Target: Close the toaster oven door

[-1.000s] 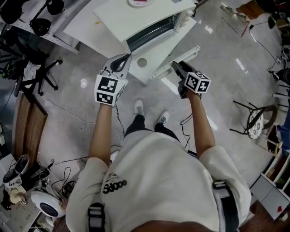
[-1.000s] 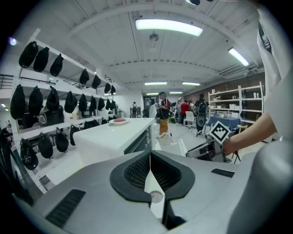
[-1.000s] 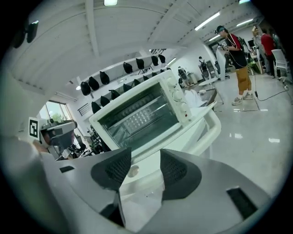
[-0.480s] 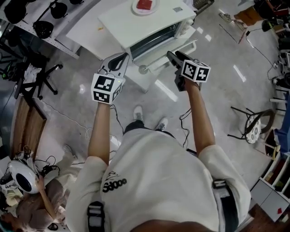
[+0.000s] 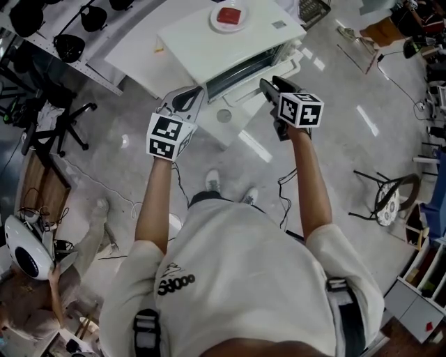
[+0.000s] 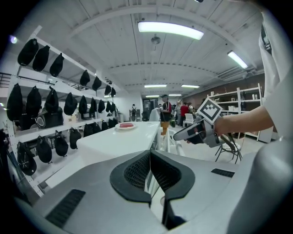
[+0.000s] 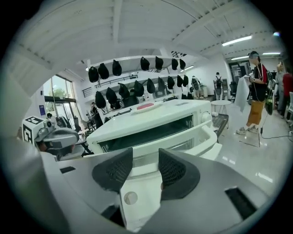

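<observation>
A white toaster oven (image 5: pixel 230 43) stands on a white table (image 5: pixel 139 43), with a plate holding something red (image 5: pixel 228 17) on its roof. Its glass door (image 7: pixel 183 139) hangs partly open, tilted outward and down, and its pale handle (image 7: pixel 219 137) faces me. My right gripper (image 5: pixel 270 86) hovers just in front of the door's right part. Its jaws (image 7: pixel 145 161) are closing with nothing between them. My left gripper (image 5: pixel 189 96) is at the oven's left front corner, its pads (image 6: pixel 150 155) pressed together and empty.
Racks of black helmets (image 5: pixel 66 38) line the left wall, with an office chair (image 5: pixel 63 118) below them. A round stool (image 5: pixel 390 190) stands to the right. A person crouches at lower left (image 5: pixel 31 314), and others stand far off (image 7: pixel 257 91).
The head view has tilted, so more of the oven top and the plate shows. Both grippers stay in front of the oven, almost where they were. A person has come in at lower left.
</observation>
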`<state>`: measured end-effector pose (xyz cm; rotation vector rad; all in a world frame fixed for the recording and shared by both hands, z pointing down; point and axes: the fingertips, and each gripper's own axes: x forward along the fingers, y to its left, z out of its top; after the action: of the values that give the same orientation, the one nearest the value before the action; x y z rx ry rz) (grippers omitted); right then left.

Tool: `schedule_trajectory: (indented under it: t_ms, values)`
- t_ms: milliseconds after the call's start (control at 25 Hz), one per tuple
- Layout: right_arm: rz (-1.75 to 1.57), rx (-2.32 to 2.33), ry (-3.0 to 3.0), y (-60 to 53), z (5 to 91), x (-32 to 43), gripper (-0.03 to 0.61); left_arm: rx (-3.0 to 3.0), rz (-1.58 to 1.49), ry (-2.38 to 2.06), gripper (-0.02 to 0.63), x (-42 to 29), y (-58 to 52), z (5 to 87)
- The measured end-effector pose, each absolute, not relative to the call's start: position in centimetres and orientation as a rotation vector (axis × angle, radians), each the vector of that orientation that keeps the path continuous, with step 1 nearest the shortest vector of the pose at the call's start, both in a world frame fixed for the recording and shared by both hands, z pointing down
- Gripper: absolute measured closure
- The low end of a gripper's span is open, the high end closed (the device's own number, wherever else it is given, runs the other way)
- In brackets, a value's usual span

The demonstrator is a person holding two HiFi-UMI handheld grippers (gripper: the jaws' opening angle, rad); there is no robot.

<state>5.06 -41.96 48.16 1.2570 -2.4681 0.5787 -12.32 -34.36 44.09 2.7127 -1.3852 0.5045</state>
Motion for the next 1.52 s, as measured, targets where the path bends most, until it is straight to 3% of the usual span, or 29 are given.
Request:
schedule_trajectory:
  t_ms: [120,720,880,1080,1520]
  values:
    - [0.568,1.259,-2.479,-43.8,47.4,3.6,0.434,2.708,0.505,-1.366,0.594,-12.9,-34.9,44.5]
    - [0.383,1.288,-2.408,-46.0,46.0,1.6,0.434,2.734,0.526,-1.359,0.595,-13.9,-34.6,44.8]
    - [0.257,1.374,-2.373,-44.7,43.5,4.5,0.439,2.787,0.536,-1.323,0.594,-12.3,-35.1,43.9]
    - [0.184,1.434,-2.314,-41.8,41.6,9.7,0.54,2.869,0.499,-1.288,0.595,-8.8,-35.5,41.4]
    - [0.048,1.576,-2.291,-33.2,36.3,20.8,0.569,3.037,0.419,-1.192,0.595,0.4,-34.9,36.4]
